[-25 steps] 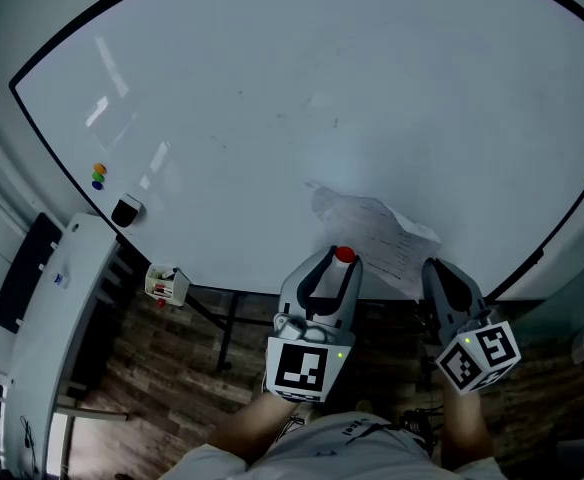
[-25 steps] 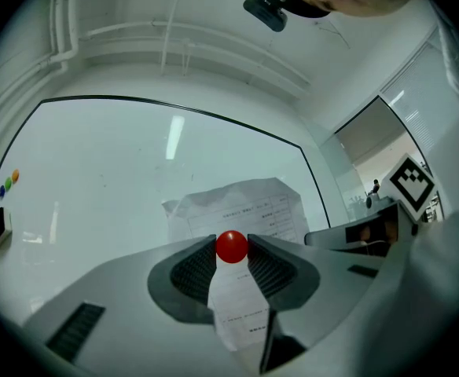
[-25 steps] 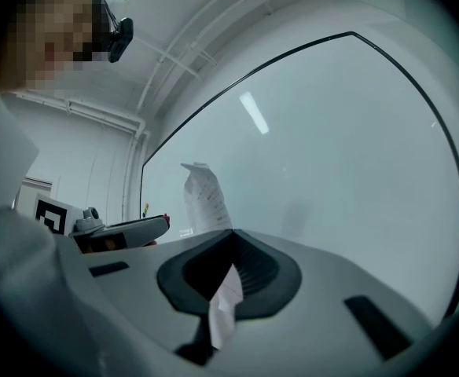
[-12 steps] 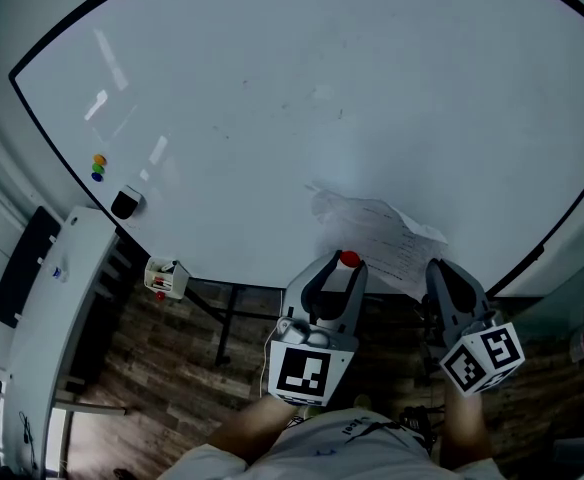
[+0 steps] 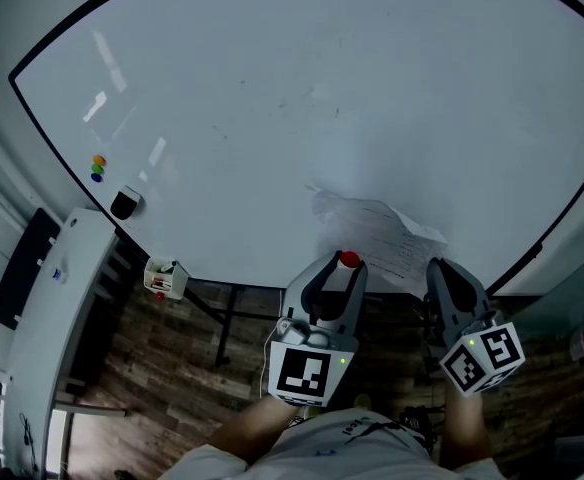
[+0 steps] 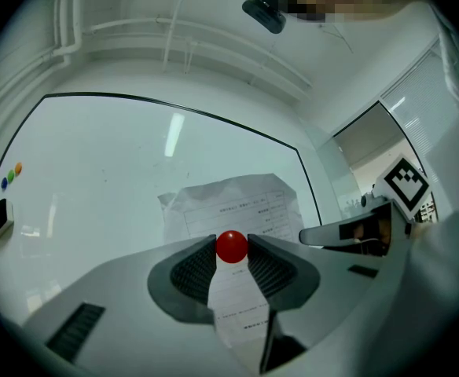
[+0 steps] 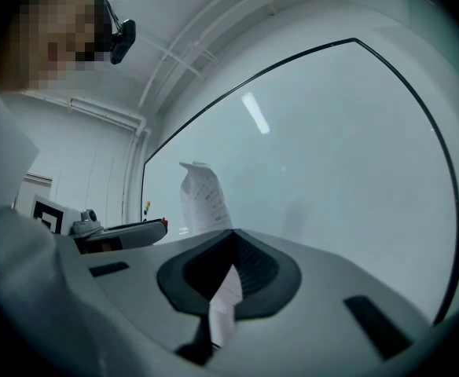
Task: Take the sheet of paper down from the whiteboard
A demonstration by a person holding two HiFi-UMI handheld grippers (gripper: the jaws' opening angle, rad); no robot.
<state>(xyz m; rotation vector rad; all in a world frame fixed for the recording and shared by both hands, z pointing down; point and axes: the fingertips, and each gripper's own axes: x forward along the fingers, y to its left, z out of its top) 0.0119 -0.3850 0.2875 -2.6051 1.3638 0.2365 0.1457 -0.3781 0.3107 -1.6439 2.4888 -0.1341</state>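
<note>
Grippers first: we see the left gripper [image 5: 340, 268] closed on a small round red magnet [image 6: 232, 247], which sits pinched between the very tips of its two dark ribbed pads. Behind that magnet, the printed sheet shows through the narrow gap between the jaws. The right gripper [image 5: 440, 271] has its jaws drawn together on the lower right part of the crumpled white sheet of paper [image 5: 372, 230]. In the right gripper view a strip of the sheet runs straight down between the two pads.

The sheet is white, wrinkled and creased, and printed with ruled rows of small text that we cannot read. It lies over the lower right area of the large white whiteboard with a thin black frame [image 5: 272, 98], with its lower edge at the two grippers. Seen from the right gripper, it rises edge-on and bends away from the board surface towards its top.

We count one sheet, one red magnet and two grippers. Far to the left on the board sit three small coloured round magnets [image 5: 98, 171], one orange, one green and one blue, stacked in a short column. Just below them is one dark board eraser [image 5: 125, 206].
</note>
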